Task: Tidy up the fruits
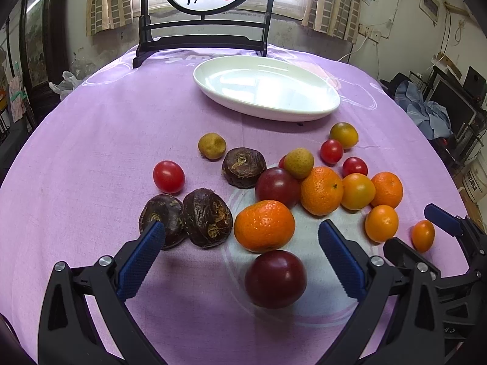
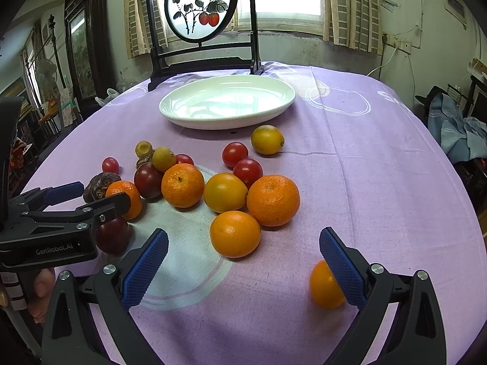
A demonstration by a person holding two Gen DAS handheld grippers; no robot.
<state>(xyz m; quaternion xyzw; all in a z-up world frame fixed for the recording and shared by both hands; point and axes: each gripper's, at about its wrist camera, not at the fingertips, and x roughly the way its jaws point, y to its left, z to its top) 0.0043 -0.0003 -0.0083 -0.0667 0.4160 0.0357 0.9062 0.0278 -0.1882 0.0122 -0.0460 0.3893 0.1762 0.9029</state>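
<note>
Nearest the left wrist lens, a dark red plum (image 1: 275, 278) lies on the purple cloth (image 1: 91, 140), low between the blue pads of the left tool (image 1: 240, 240), which stands spread wide with nothing in it. Just beyond the plum sits a large mandarin (image 1: 264, 225). Left of that, two dark brown water chestnuts (image 1: 207, 216) lie side by side; the left pad tip overlaps the outer one in view (contact cannot be told). A third one (image 1: 244, 167) lies farther back, with a cherry tomato (image 1: 168, 176) off to its left.

Right wrist view: right tool (image 2: 243, 255) also spread wide, holding nothing. A small orange kumquat (image 2: 324, 284) lies just inside its right pad, partly hidden by it. A round orange fruit (image 2: 235, 233) sits ahead between the pads, and behind it a mandarin (image 2: 273, 199) and a yellow-orange fruit (image 2: 224, 192), the three crowded together. Red cherry tomatoes (image 2: 247, 170), a yellow-green citrus (image 2: 267, 139) and a small tan longan (image 2: 163, 158) lie scattered farther back.

White oval plate (image 2: 228, 103) stands on the counter beyond the fruit, nothing in it. Behind it, a dark wooden stand (image 2: 201, 60) with a round painted panel (image 2: 201, 3).
</note>
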